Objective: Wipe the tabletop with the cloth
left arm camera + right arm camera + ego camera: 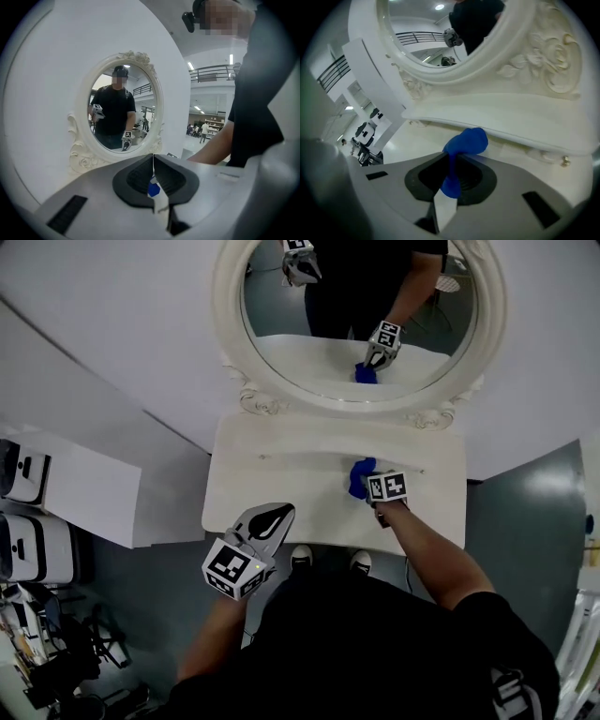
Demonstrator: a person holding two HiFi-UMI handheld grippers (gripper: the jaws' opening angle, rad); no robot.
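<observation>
A crumpled blue cloth [358,476] lies on the white tabletop [281,474], right of its middle. My right gripper [371,487] is shut on it from the front side. In the right gripper view the cloth [465,143] bulges out past the closed jaws, just above the table surface [412,140]. My left gripper [278,513] hangs over the table's front left edge, shut, with nothing in it. In the left gripper view its jaws [153,161] meet in a thin line and point toward the mirror.
An oval mirror in an ornate white frame [232,352] stands at the back of the table and reflects both grippers. White cabinets [66,493] stand at the left. The person's shoes [300,557] show below the table's front edge.
</observation>
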